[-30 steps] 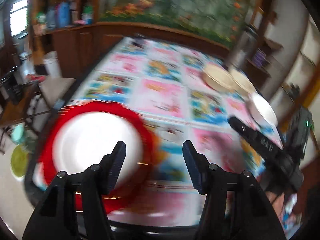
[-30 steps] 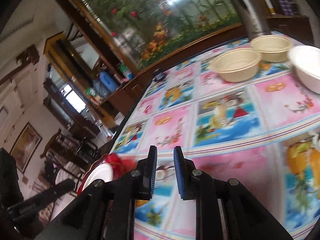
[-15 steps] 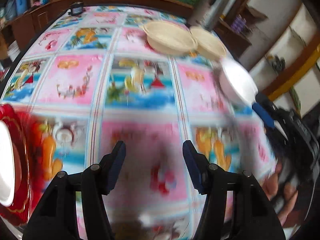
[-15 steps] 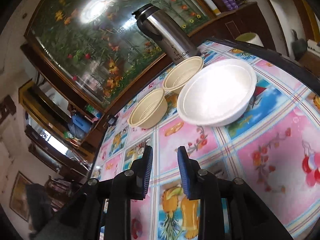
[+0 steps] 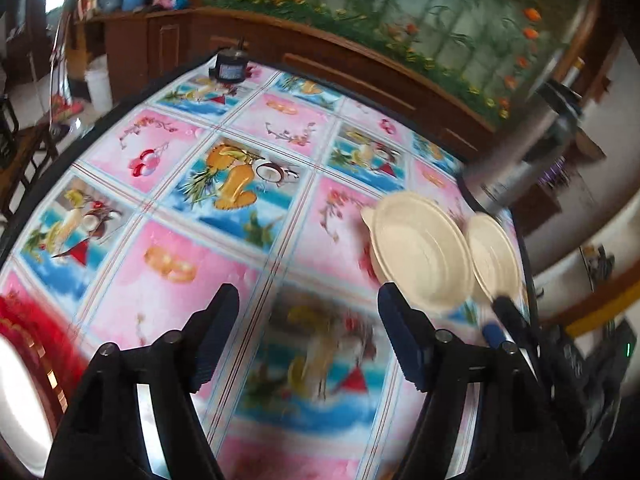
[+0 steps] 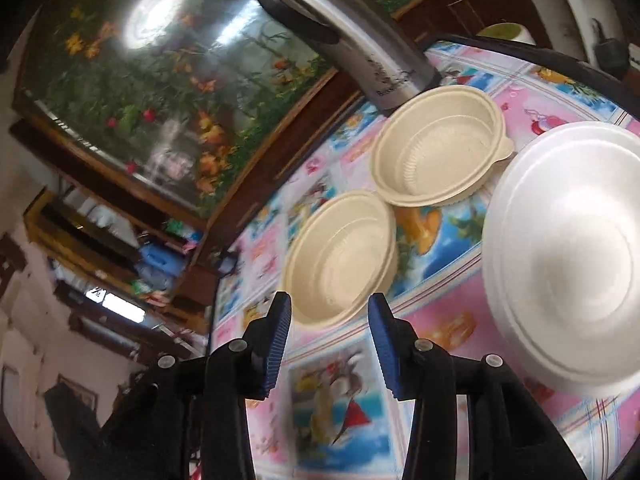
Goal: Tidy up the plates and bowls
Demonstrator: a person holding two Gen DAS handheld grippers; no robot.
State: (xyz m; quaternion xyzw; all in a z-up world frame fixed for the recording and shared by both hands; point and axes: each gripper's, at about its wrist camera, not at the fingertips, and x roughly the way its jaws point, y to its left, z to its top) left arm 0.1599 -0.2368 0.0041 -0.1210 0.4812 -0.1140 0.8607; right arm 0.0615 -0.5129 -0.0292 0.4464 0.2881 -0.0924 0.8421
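Both grippers are hanging over the table (image 5: 168, 276) right now, the one with the loud fruit-print cloth, and neither has hold of anything. The left gripper (image 5: 308, 336) is standing wide apart over bare cloth, and its jaws have just been opening further, nothing between them. The right gripper (image 6: 330, 344) is about halfway apart, jaws just been opening too, and it's pointing at the nearer cream bowl (image 6: 340, 258), which is sitting just past its fingertips, not touching as far as I can tell.

The second cream bowl (image 6: 440, 144) is sitting right behind the first, rims touching or nearly so, up against the steel flask (image 6: 352, 36) at the table's far edge. A big white bowl (image 6: 568, 248) is sitting just beside both, toward the right edge. Way over at the left near edge there's a red-rimmed plate (image 5: 28, 360) with a white middle, well apart from the bowls. A small dark gadget (image 5: 230, 66) is sitting at the far left corner.
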